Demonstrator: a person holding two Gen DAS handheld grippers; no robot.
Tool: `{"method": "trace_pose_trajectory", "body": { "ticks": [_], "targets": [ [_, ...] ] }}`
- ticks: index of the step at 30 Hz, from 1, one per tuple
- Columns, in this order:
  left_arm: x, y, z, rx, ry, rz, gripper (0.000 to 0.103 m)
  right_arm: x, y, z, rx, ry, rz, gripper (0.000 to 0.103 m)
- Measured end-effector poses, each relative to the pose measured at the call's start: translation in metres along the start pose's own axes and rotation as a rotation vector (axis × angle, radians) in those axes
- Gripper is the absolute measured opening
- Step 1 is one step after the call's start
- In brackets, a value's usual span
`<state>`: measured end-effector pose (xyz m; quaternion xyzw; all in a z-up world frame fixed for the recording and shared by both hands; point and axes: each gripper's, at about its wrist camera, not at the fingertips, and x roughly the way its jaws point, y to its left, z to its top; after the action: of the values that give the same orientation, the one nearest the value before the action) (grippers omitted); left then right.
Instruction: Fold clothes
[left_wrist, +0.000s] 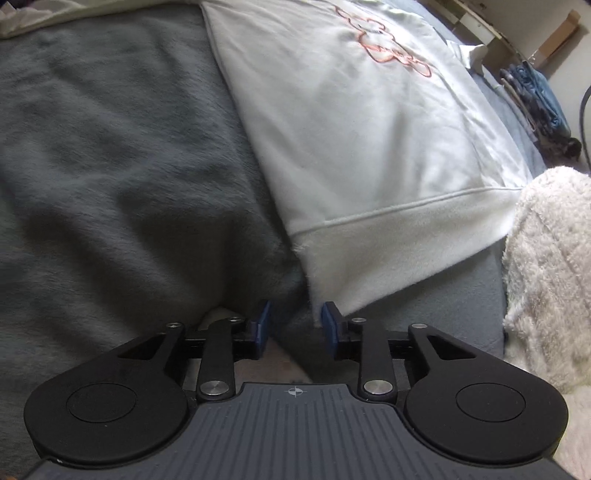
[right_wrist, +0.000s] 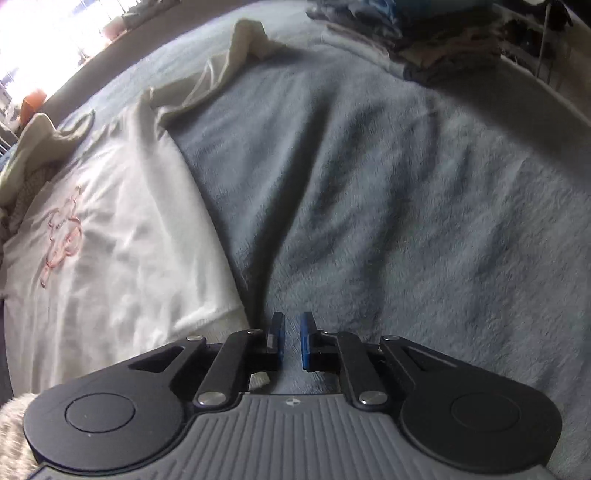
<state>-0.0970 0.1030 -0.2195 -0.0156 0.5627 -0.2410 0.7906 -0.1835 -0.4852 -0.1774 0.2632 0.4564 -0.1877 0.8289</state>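
At the bottom of the left wrist view, the left gripper (left_wrist: 295, 326) sits low over a grey fleece blanket (left_wrist: 110, 155), its blue pads (left_wrist: 263, 325) spread with a clear gap between them. The lower corner of a white sweatshirt (left_wrist: 351, 140) hangs just at the inner edge of the right-hand pad; the pads do not close on it, and whether cloth and pad touch cannot be told. A fluffy cream fabric (left_wrist: 550, 266) fills the lower right edge of that frame. From the corner, the sweatshirt's broad hem band runs toward the right, and the body of the garment spreads flat up the centre and upper right of the frame, showing an orange outline print (left_wrist: 384, 40) near the top. Farther off at the upper right lie some blue folded clothes (left_wrist: 535, 92).

In the right wrist view, the right gripper (right_wrist: 293, 339) is at bottom centre, its pads drawn near each other with only a narrow slit between them and nothing held there. It hovers over the blanket (right_wrist: 406, 184) just beside the sweatshirt's (right_wrist: 110, 240) right-hand edge, which fills the left half of the frame. A sleeve (right_wrist: 221, 70) trails crumpled toward the upper centre. A pile of clothes (right_wrist: 424, 33) lies at the top right.
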Motion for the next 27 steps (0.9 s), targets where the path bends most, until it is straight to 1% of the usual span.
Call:
{"method": "trace_pose_trajectory", "body": {
  "ticks": [2,4,6,8,10,12,14,16,20,23,26,27],
  "targets": [
    [-0.009,0.006,0.009,-0.011,-0.025,0.034,0.030,-0.011,0.018,0.015,-0.026,-0.057,0.055,0.009],
    [-0.019,0.012,0.022,-0.034,-0.061,0.050,0.030,-0.017,0.049,0.032,-0.075,-0.104,0.133,0.009],
    [-0.030,0.019,0.037,-0.060,-0.104,0.059,0.031,-0.019,0.089,0.048,-0.137,-0.137,0.227,0.009],
    [-0.036,0.026,0.057,-0.092,-0.147,0.070,0.033,-0.015,0.135,0.060,-0.205,-0.141,0.326,0.009],
    [-0.039,0.035,0.077,-0.135,-0.190,0.086,0.036,0.000,0.193,0.067,-0.289,-0.106,0.432,0.009],
    [-0.036,0.046,0.099,-0.197,-0.229,0.087,0.038,0.019,0.247,0.061,-0.376,-0.055,0.491,0.009],
    [-0.029,0.057,0.115,-0.244,-0.263,0.090,0.039,0.040,0.300,0.046,-0.451,0.007,0.543,0.009],
    [-0.021,0.068,0.130,-0.289,-0.297,0.094,0.039,0.062,0.341,0.024,-0.493,0.076,0.580,0.009],
    [-0.008,0.092,0.159,-0.379,-0.355,0.100,0.040,0.110,0.394,-0.020,-0.513,0.224,0.621,0.009],
    [-0.004,0.114,0.168,-0.426,-0.407,0.144,0.040,0.139,0.419,-0.047,-0.521,0.329,0.649,0.009],
    [-0.013,0.147,0.174,-0.521,-0.504,0.233,0.040,0.159,0.433,-0.064,-0.508,0.363,0.685,0.009],
    [-0.017,0.162,0.178,-0.568,-0.526,0.272,0.040,0.165,0.434,-0.066,-0.498,0.367,0.696,0.009]
  ]
}}
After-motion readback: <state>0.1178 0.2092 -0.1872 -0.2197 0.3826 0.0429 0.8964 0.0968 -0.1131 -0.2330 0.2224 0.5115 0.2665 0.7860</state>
